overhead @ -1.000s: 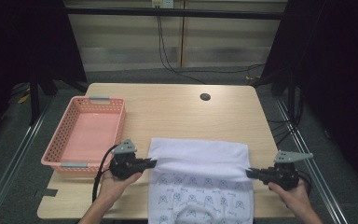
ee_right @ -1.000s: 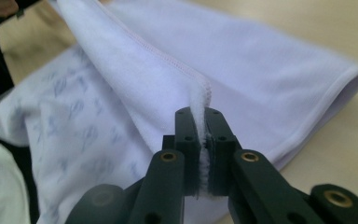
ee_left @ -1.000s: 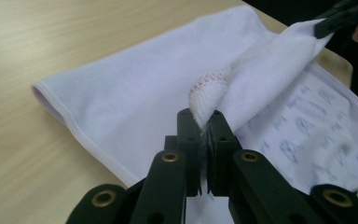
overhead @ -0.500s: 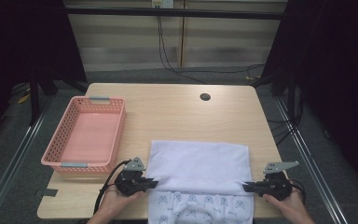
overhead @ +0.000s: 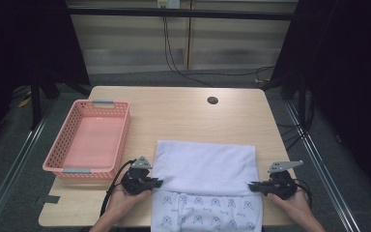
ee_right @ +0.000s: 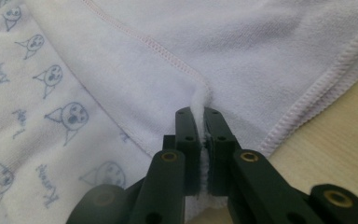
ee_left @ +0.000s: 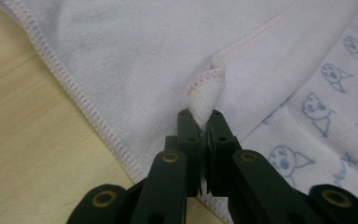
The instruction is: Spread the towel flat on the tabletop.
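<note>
**Both grippers pinching the folded edge of a white towel**

Nearest the person, the left gripper (overhead: 155,183) is sitting low at the near left of the table (overhead: 183,113), its jaws pressed together on a puckered corner of the towel (overhead: 205,166). In the left gripper view that corner (ee_left: 205,93) is bunching up right between the jaw tips, with the stitched pink hem running away to the jaws' left and the printed underside, dotted with small blue cat faces, lying to their right. Bare wood is showing further to the left of the jaws.

The right gripper (overhead: 252,184) is sitting at the opposite side of the towel, its jaws likewise clamped on cloth. In the right gripper view a thin ridge of white fabric (ee_right: 200,107) is standing squeezed between the two black jaws; the printed layer is spreading to their left, the plain folded layer is lying ahead of them, and the hemmed edge with a strip of table is lying to their right.

Between the two pairs of jaws the towel's upper layer is lying folded over, its free edge stretched from one gripper to the other, with the printed part showing on the near side of that edge.

Beyond the left jaws, a pink basket (overhead: 67,140) is resting on the table, apart from the towel. Farther off, a round hole (overhead: 212,100) is showing in the tabletop.
</note>
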Demonstrator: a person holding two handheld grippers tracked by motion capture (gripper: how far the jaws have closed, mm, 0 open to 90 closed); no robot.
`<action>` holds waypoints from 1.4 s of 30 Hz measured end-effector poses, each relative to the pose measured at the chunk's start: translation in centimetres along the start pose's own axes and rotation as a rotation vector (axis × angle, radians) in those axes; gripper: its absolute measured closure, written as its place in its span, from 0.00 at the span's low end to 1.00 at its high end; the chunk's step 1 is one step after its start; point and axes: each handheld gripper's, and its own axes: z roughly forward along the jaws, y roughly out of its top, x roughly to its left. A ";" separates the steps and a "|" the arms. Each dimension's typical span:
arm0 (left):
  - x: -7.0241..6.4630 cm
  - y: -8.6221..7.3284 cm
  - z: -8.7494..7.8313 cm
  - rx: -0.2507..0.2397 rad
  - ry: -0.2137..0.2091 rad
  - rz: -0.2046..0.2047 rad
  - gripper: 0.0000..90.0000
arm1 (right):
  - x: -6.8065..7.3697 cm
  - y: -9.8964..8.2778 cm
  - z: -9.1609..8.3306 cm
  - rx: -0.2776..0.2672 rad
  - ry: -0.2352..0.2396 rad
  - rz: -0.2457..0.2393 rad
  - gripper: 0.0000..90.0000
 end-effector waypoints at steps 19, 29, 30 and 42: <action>3.9 3.5 2.3 -0.051 0.089 -0.042 0.97 | -3.8 3.3 2.1 -0.054 -0.085 0.063 0.96; 6.0 5.0 3.3 -0.075 0.094 -0.136 0.97 | -5.7 5.0 3.2 -0.072 -0.101 0.055 0.96; 6.1 5.2 3.5 -0.080 0.117 -0.122 0.97 | -5.9 5.3 3.3 -0.071 -0.111 0.054 0.96; 8.9 7.8 4.9 -0.081 0.167 -0.170 0.97 | -8.8 8.2 5.0 -0.075 -0.146 0.090 0.96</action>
